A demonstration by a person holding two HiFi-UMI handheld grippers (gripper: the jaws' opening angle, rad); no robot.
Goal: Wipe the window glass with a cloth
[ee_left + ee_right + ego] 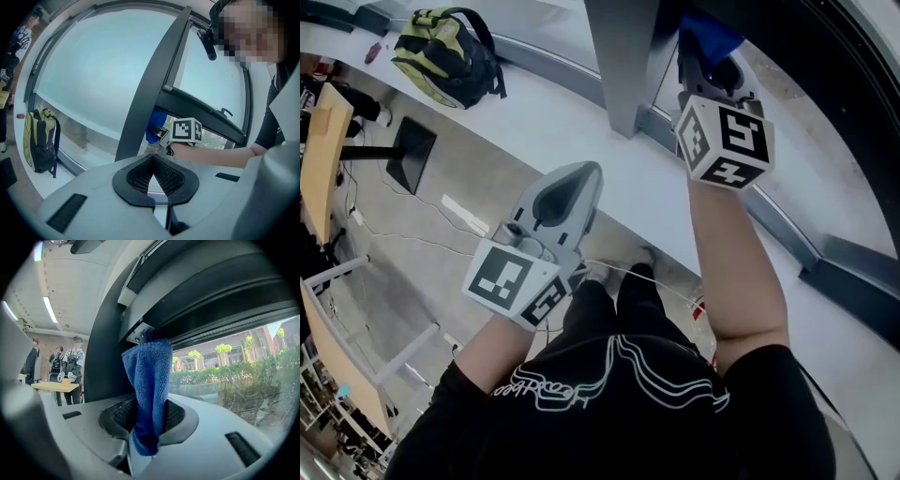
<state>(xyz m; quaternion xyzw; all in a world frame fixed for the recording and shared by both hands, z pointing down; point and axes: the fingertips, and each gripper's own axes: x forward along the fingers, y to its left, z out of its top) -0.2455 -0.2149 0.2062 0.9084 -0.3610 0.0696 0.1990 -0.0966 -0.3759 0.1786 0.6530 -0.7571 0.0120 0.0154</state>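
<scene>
Reaching high, the person holds the right gripper point(710, 67) up by the dark grey metal window post point(623, 56). Its jaws are pinched tight on a blue microfibre cloth point(148, 380). The cloth is gripped low down, so a long tuft stands free above the jaws, which I'd guess leaves soft fabric rather than plastic to meet the pane. That tuft's top sits at the frame's upper corner, just beside the clear window glass point(234, 380). I cannot tell whether it actually touches the glass. Starting at a top corner would make sense for working down the pane.

The left gripper point(572, 187) hangs lower, over the pale window sill point(534, 117) and well apart from the other. Its jaws are closed together with nothing between them. It seems parked out of the way, since wiping needs one tool only.

A yellow-green and black backpack point(450, 56) rests on the sill away to the person's left, clear of the working area.
</scene>
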